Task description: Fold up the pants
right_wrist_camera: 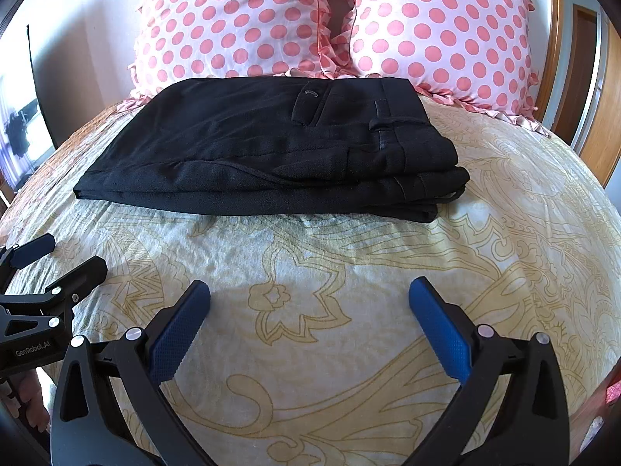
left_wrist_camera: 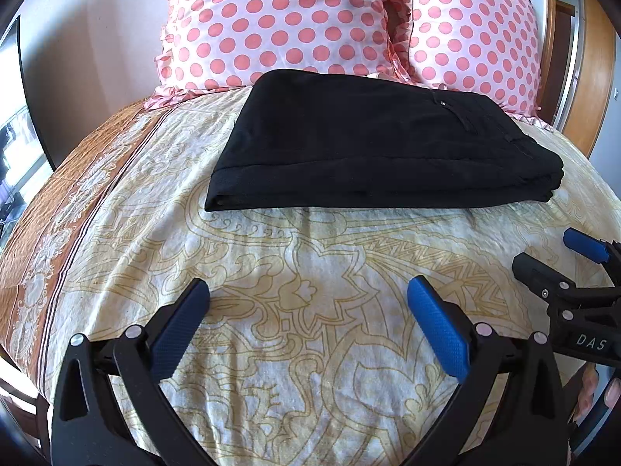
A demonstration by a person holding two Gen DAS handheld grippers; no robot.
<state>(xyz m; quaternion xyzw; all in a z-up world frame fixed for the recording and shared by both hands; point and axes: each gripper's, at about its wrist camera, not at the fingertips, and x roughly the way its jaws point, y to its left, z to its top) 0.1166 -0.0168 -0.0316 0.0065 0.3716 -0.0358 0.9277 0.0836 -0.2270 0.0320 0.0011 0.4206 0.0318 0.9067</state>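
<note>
The black pants (left_wrist_camera: 361, 139) lie folded into a flat rectangular stack on the bed, just in front of the pillows; the right wrist view shows them too (right_wrist_camera: 271, 147), waistband and back pocket on top at the right. My left gripper (left_wrist_camera: 308, 287) is open and empty, hovering over the sheet well short of the pants. My right gripper (right_wrist_camera: 309, 287) is open and empty, also short of the pants. The right gripper also shows at the right edge of the left wrist view (left_wrist_camera: 551, 256), and the left gripper at the left edge of the right wrist view (right_wrist_camera: 70, 252).
The bed has a cream sheet with a yellow floral pattern (left_wrist_camera: 310, 330) and a brown patterned border at the left (left_wrist_camera: 58, 213). Two pink polka-dot pillows (left_wrist_camera: 271, 19) (left_wrist_camera: 473, 35) lean at the head. A wooden headboard and door stand at the right (left_wrist_camera: 590, 77).
</note>
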